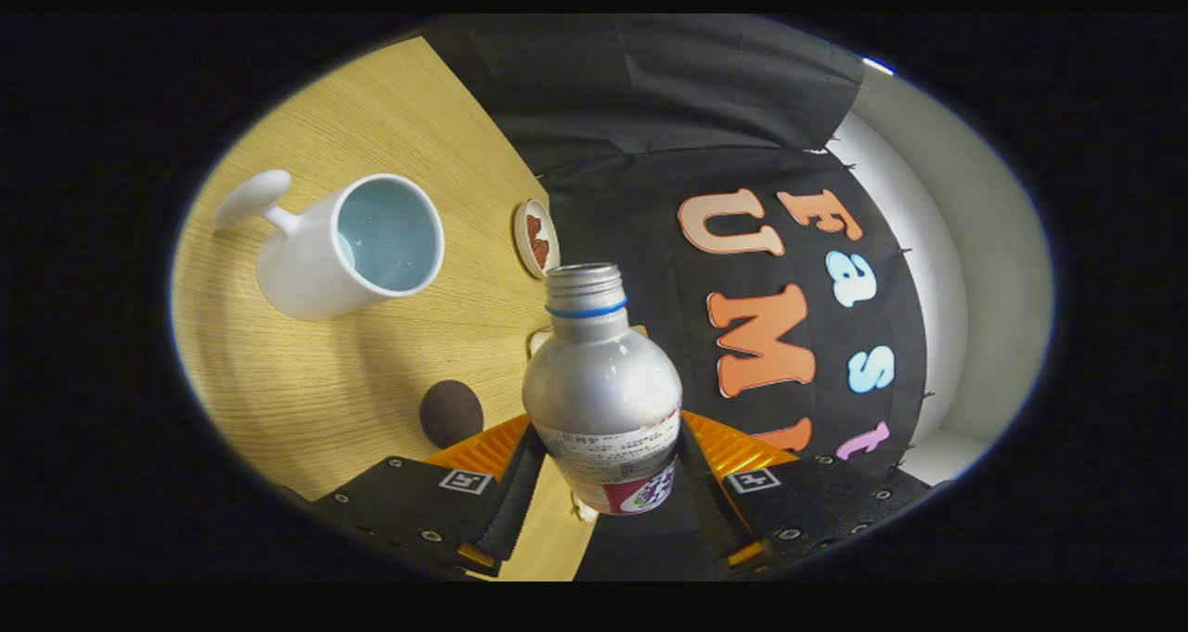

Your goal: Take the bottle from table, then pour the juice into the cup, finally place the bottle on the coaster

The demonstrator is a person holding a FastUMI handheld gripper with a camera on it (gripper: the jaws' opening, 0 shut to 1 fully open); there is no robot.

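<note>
A silver bottle (601, 386) with an uncapped threaded neck and a blue ring sits between my fingers, and my gripper (608, 456) is shut on its labelled body. The view is rolled over, so the wooden table (306, 381) appears tilted up beside the bottle. A white cup (348, 247) with a pale blue inside and a handle stands on the table beyond the fingers, its mouth facing me and apart from the bottle's neck. A dark round coaster (451, 413) lies on the table close to the near finger.
A small white dish (535, 237) with brown pieces rests near the table's far edge, just past the bottle's mouth. The black cloth wall (742, 149) hangs behind the table, with a white wall (965, 270) beyond it.
</note>
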